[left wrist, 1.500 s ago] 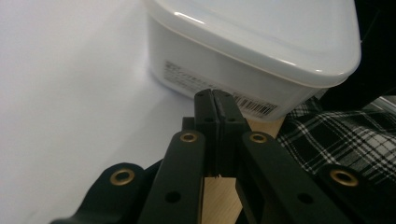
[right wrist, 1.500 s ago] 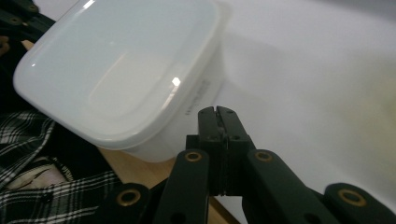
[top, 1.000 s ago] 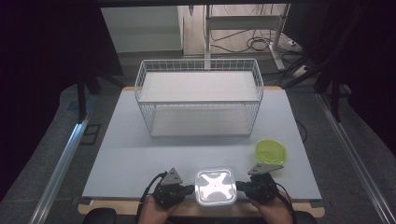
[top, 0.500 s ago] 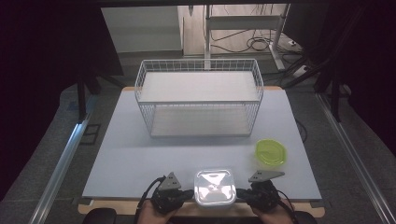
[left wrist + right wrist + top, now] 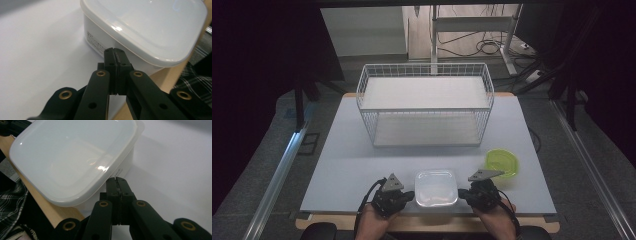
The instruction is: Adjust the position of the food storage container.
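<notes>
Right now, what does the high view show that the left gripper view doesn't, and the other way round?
High view alone: the white wire basket at the table's far side, the green lid, and the right gripper, shut, at the container's right side. Left gripper view alone: small printed text on the container's side wall. Both: the lidded white plastic container at the table's near edge and the shut left gripper against its left side.

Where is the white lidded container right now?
In the high view, the white lidded container sits at the near edge of the table, between the left gripper and the right gripper, with the green lid just beyond to its right.
</notes>
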The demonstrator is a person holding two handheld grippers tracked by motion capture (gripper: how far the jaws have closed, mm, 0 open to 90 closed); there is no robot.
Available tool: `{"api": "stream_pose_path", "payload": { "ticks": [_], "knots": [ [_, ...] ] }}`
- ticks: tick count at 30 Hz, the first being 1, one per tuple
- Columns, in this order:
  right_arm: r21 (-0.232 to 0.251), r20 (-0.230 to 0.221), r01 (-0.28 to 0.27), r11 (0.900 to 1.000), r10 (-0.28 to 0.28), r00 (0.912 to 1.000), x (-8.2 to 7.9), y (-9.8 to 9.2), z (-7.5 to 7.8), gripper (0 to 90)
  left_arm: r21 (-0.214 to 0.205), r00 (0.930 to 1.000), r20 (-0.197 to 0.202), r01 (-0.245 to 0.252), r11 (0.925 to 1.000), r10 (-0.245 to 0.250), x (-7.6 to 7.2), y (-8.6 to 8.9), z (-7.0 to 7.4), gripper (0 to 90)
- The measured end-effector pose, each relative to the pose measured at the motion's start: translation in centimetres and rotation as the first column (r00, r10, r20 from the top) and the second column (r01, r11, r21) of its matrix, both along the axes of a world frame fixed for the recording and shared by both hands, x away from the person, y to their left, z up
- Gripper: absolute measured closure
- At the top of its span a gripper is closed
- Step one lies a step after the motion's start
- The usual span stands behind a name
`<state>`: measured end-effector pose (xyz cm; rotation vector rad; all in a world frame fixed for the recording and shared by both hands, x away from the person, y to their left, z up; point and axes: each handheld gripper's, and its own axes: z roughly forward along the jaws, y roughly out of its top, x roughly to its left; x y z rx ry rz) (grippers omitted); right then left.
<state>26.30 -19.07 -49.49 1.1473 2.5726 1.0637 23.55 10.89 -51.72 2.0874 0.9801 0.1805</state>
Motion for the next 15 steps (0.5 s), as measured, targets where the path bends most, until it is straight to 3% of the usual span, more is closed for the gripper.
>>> {"api": "stream_pose_path", "payload": {
  "ticks": [15],
  "knots": [
    [0.015,-0.004,-0.007,0.9999,0.007,1.0000,3.3,2.3,-0.2,89.8,0.014,0.9993,-0.014,-0.035,0.9993,0.035,3.4,2.1,0.2,89.7]
  ]
}}
